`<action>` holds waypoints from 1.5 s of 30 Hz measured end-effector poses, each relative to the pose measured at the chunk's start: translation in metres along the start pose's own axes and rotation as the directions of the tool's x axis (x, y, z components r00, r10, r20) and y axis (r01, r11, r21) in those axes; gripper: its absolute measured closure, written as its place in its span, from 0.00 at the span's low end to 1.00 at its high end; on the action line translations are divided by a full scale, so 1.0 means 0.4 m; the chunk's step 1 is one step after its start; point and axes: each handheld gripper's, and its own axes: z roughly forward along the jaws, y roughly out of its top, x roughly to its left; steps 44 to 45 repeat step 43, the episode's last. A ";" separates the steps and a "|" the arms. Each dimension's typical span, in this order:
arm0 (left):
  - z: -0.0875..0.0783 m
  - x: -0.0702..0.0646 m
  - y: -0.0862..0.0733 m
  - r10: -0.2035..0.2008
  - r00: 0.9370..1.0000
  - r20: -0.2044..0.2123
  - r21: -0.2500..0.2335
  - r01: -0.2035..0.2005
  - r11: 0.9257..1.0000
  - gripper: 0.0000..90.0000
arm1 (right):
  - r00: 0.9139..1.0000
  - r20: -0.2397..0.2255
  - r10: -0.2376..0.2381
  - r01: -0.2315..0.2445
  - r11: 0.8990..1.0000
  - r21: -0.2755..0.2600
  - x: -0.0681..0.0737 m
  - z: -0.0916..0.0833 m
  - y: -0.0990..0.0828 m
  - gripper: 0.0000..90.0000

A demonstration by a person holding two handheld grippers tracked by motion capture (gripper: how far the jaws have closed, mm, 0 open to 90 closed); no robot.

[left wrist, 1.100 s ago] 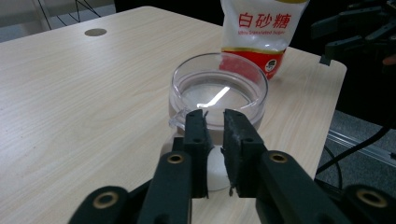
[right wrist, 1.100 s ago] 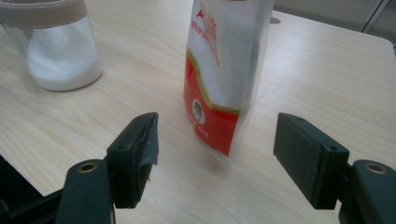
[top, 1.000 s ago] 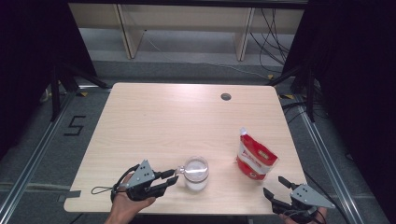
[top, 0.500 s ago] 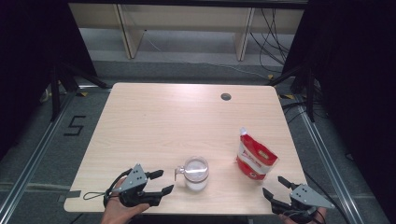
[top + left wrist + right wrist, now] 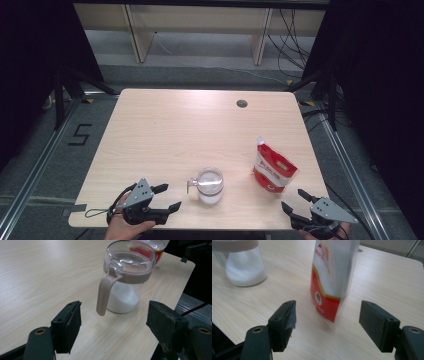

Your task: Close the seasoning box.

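Observation:
A clear jar (image 5: 210, 184) with a brown lid and handle, part full of white granules, stands near the table's front edge. My left gripper (image 5: 169, 196) lies just left of it, open; its jaws have just been opening and nothing is between them. In the left gripper view the jar (image 5: 126, 277) turns its handle toward the gripper (image 5: 115, 322), a little ahead of the jaws. A red and white pouch (image 5: 272, 170) stands upright to the right. My right gripper (image 5: 295, 199) is open in front of it. The right gripper view shows the pouch (image 5: 332, 277) beyond the gripper (image 5: 328, 322), untouched.
The light wooden table (image 5: 175, 130) has a round cable hole (image 5: 242, 103) at its far right. The person's hands sit at the table's near edge. Beyond the table stands a low shelf unit (image 5: 200, 30). Dark curtains flank both sides.
The left gripper has let go of the jar's handle, opened, and drawn back to the left and toward the near edge. Jar, pouch and right gripper have stayed put.

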 end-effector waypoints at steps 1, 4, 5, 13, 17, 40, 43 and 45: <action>-0.001 -0.001 -0.004 -0.016 1.000 -0.007 0.004 0.016 1.000 0.30 | 1.000 -0.007 0.011 -0.011 1.000 0.009 0.002 0.000 -0.001 0.34; -0.005 0.003 -0.010 -0.004 1.000 -0.009 0.005 0.004 1.000 0.29 | 0.998 -0.004 0.058 -0.058 0.998 0.023 0.011 -0.002 -0.002 0.32; -0.005 0.002 -0.012 -0.007 1.000 -0.009 0.003 0.007 1.000 0.28 | 0.999 -0.001 0.044 -0.044 0.999 0.019 0.008 -0.001 -0.002 0.32; -0.009 -0.010 -0.027 0.015 1.000 -0.019 0.027 -0.014 1.000 0.22 | 1.000 -0.014 0.027 -0.027 0.999 0.018 0.006 0.005 -0.002 0.20; -0.010 -0.008 -0.029 0.029 0.999 -0.013 0.029 -0.029 0.999 0.19 | 0.999 -0.012 0.030 -0.029 0.999 0.013 0.008 0.003 -0.002 0.17; -0.009 -0.005 -0.035 0.032 0.999 -0.012 0.020 -0.032 0.999 0.19 | 0.999 -0.034 0.014 -0.013 1.000 0.021 0.010 0.011 -0.004 0.17; -0.007 -0.006 -0.036 0.019 1.000 -0.017 0.011 -0.019 1.000 0.19 | 0.999 -0.034 0.034 -0.033 0.999 0.031 0.013 0.010 -0.005 0.17; -0.007 -0.006 -0.036 0.019 1.000 -0.017 0.011 -0.019 1.000 0.19 | 0.999 -0.034 0.034 -0.033 0.999 0.031 0.013 0.010 -0.005 0.17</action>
